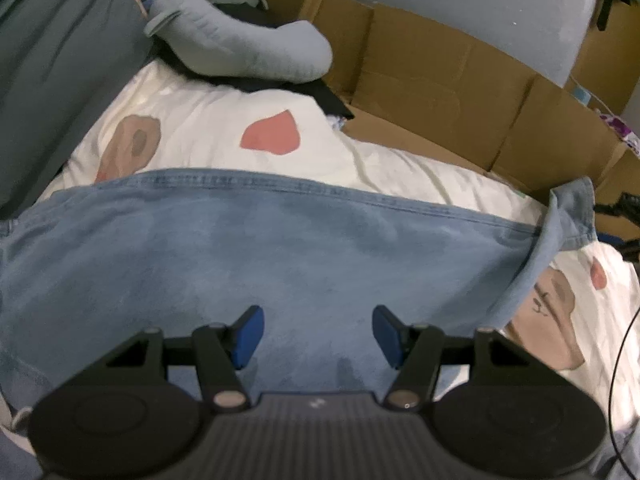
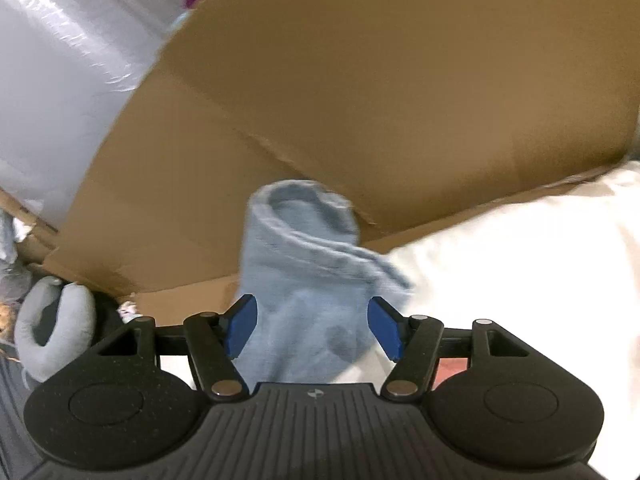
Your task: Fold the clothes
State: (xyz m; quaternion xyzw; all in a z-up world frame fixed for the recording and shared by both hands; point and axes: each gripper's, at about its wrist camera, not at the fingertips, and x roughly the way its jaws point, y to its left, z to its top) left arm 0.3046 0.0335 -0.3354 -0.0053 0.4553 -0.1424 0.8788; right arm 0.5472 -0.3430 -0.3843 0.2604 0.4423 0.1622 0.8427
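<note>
Two grippers, one garment, assorted bedding and packing. Left gripper (image 1: 317,334): lower centre of the left wrist view, blue pads spread apart, nothing between them, hovering over the denim garment (image 1: 248,256). Garment: light blue, spread flat across the middle of that view, a stitched hem running along its upper edge; one sleeve (image 1: 560,232) folds up at right, its cuff at the right edge of the frame. Bedsheet (image 1: 208,136): white, printed with pink hearts and brown shapes, lying under the garment and showing above and to the right of it. Neck pillow (image 1: 240,48): grey, curved, upper left, resting on something dark. Cardboard boxes (image 1: 440,92): flattened and open, upper right, just beside the sheet.

Right gripper (image 2: 312,328): lower centre of the right wrist view, pads standing apart, not pressing on anything. Denim cuff (image 2: 304,248) sits between and beyond the pads, its open end curled upward at the frame's centre, the cloth loose. Cardboard (image 2: 360,100) fills the upper frame; white sheet (image 2: 520,260) at right; grey pillow (image 2: 48,320) at lower left.
</note>
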